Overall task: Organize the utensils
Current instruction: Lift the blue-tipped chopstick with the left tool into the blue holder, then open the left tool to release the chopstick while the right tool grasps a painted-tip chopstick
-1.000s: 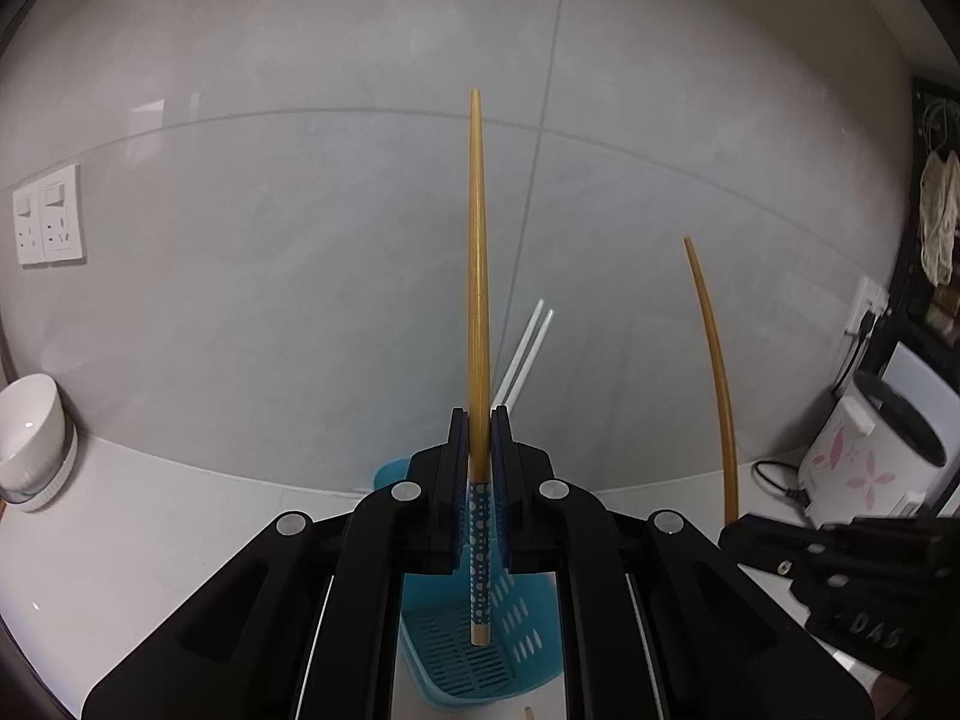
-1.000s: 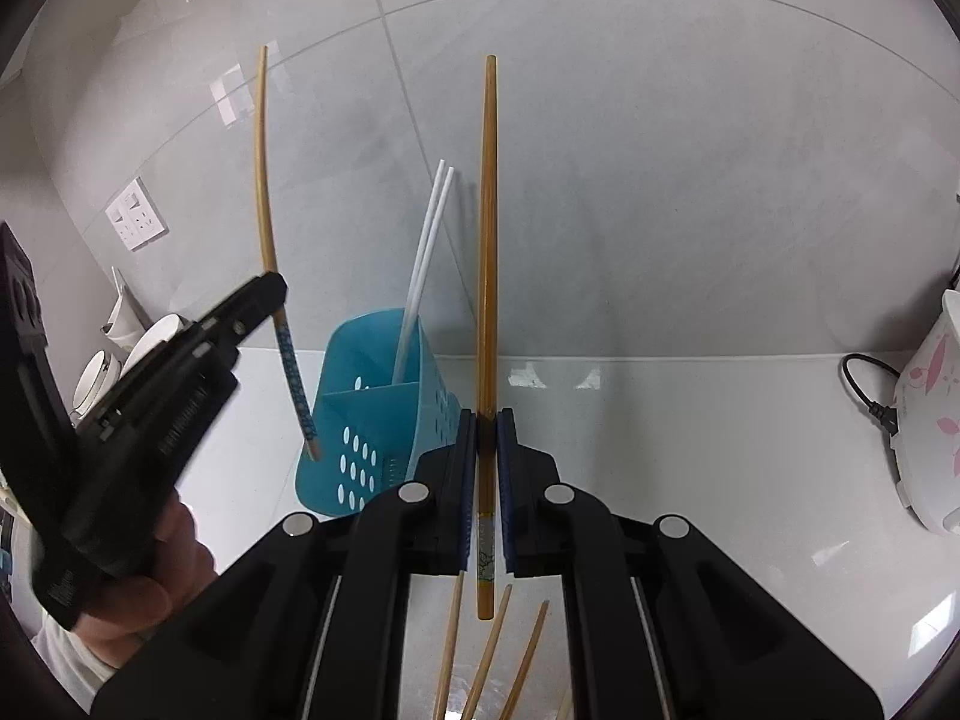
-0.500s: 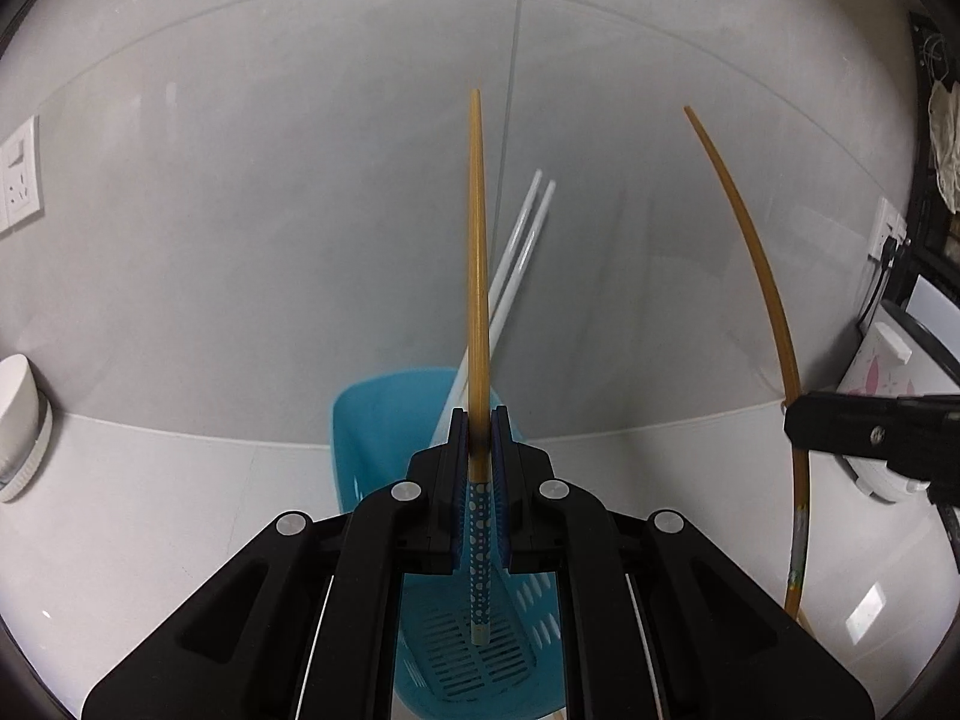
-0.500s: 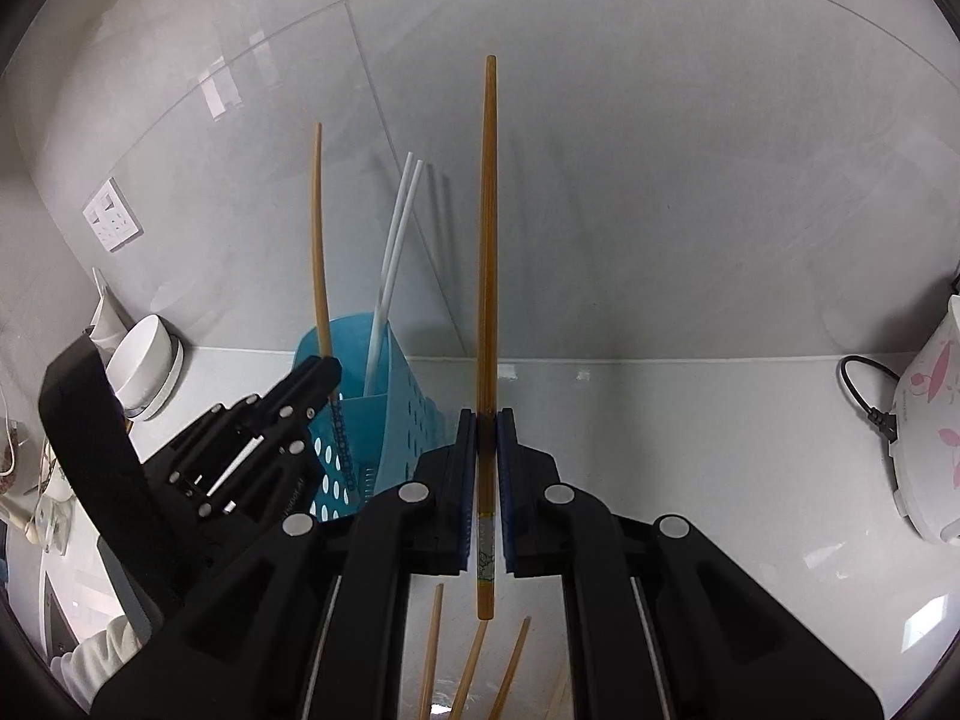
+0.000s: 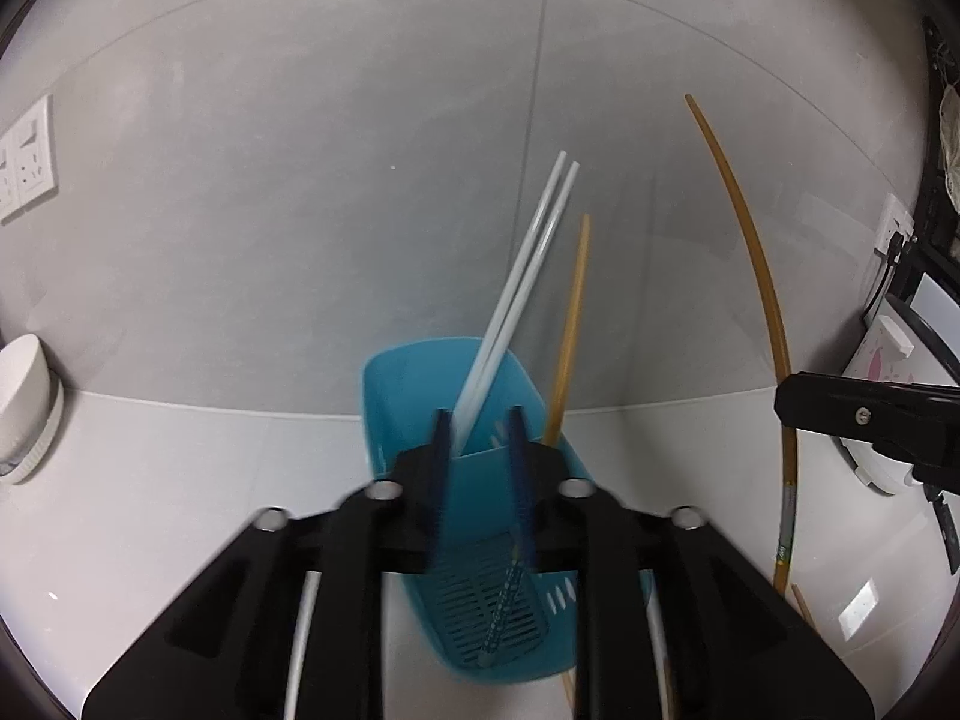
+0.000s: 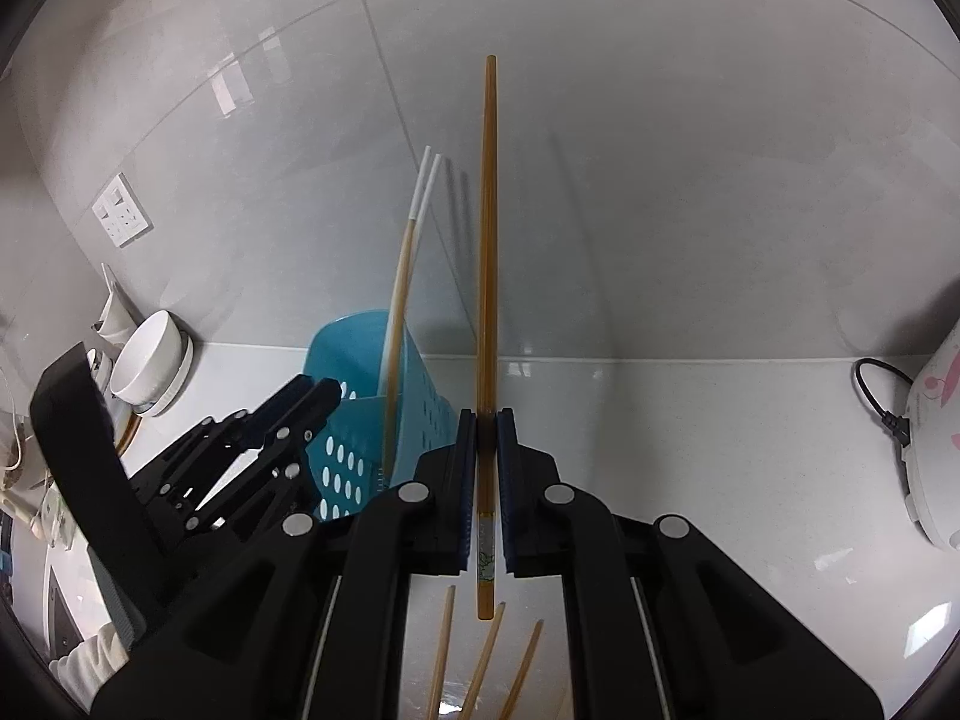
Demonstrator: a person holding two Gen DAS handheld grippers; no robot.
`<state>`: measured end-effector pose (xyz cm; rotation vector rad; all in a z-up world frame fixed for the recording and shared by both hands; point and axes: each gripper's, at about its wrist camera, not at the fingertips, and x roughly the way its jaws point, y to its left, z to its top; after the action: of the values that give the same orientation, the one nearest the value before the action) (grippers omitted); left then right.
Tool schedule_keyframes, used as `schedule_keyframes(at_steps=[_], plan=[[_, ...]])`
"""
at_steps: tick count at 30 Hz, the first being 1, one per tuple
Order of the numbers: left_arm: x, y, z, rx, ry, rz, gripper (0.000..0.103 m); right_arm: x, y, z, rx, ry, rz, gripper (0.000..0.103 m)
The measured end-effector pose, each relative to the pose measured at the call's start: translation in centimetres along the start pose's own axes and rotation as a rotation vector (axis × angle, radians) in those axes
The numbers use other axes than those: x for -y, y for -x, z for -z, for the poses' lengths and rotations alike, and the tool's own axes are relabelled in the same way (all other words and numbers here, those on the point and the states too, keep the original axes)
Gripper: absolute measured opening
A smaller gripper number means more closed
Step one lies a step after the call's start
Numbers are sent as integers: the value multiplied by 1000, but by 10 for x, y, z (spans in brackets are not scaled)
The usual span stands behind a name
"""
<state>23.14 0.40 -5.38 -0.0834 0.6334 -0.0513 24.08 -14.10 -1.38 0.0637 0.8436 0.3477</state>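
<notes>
Holder: blue utensil holder [image 5: 414,396] stands at the counter's back edge against the tiled wall [image 5: 300,180]; bare counter [image 6: 690,420] lies to its right.
Dropped chopstick: blue-patterned chopstick [image 5: 567,330] now leans inside beside white chopsticks [image 5: 528,258], no longer clamped.
Left gripper [image 5: 480,456]: jaws just opened, nothing pressed.
Right gripper [image 6: 487,480]: pinching an upright wooden chopstick [image 6: 489,240], unchanged.

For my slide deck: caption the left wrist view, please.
Left gripper, jaws just opened, releases a wooden chopstick into the blue utensil basket beside white chopsticks.
</notes>
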Motion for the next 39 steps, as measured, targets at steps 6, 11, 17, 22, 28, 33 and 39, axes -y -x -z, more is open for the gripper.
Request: schedule_keyframes(at_steps=[6, 11, 17, 22, 28, 33, 39], plan=[[-12, 24, 5, -27, 38, -33, 69, -12, 2, -3, 29, 8, -45, 6], [-37, 50, 7, -57, 70, -94, 92, -24, -1, -5, 63, 21, -84, 6], [-61, 61, 14, -106, 112, -137, 97, -41, -9, -8, 113, 34, -122, 6], [-77, 62, 23, -118, 141, -160, 97, -53, -21, -7, 160, 40, -125, 6], [-97, 74, 20, -126, 157, -169, 97, -59, -40, 3, 179, 38, -101, 6], [-100, 75, 24, -133, 166, -173, 97, -62, -57, 13, 158, 39, -80, 6], [-107, 71, 24, -137, 171, -182, 97, -61, -71, 23, 132, 43, -58, 6]])
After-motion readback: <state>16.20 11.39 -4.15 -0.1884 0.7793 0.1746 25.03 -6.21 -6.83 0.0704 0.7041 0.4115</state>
